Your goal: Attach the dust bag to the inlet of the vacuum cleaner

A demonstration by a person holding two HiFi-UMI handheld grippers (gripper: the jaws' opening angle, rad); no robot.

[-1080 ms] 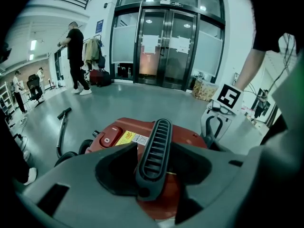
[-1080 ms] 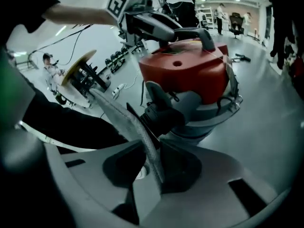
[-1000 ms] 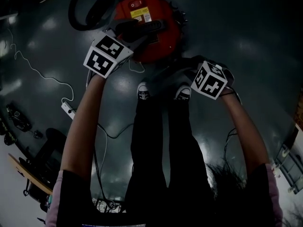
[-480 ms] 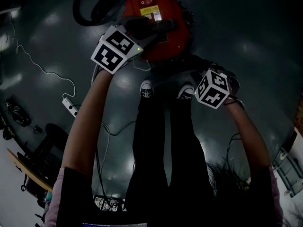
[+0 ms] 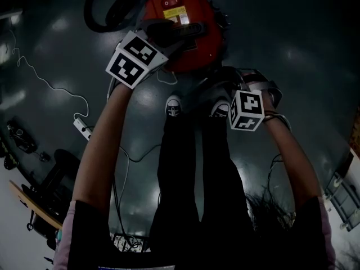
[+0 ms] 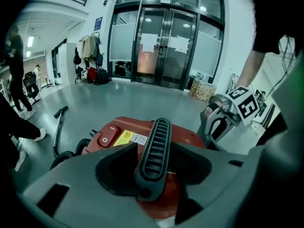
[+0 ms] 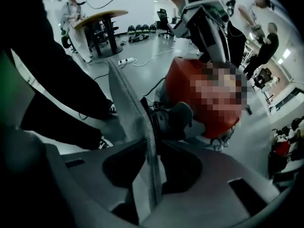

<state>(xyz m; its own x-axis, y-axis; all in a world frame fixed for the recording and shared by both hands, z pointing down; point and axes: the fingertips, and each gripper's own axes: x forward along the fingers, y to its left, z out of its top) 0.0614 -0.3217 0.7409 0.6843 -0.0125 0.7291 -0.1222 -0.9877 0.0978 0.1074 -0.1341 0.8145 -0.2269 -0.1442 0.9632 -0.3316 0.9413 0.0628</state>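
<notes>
The red vacuum cleaner [image 5: 188, 30] stands on the floor ahead of the person's feet. My left gripper [image 5: 169, 35] is shut on its black ribbed carry handle [image 6: 154, 151], which fills the gap between the jaws in the left gripper view, above the red lid [image 6: 118, 137]. My right gripper [image 5: 236, 89] points steeply down at the vacuum's near right side, shut on the thin edge of the grey dust bag [image 7: 133, 113]. In the head view the dust bag [image 5: 219, 80] is a dark shape against the vacuum's near rim. The inlet is not visible.
The black hose [image 5: 104, 10] loops at the vacuum's far left, with its wand [image 6: 59, 122] lying on the floor. A white power strip [image 5: 81, 129] and cables trail at the left. The person's shoes [image 5: 173, 107] stand just before the vacuum. A round table [image 7: 99, 18] and people stand further off.
The right gripper has rolled about its own axis, so its marker cube shows a different face, and the dust bag has turned with it. The left gripper has stayed on the handle.
</notes>
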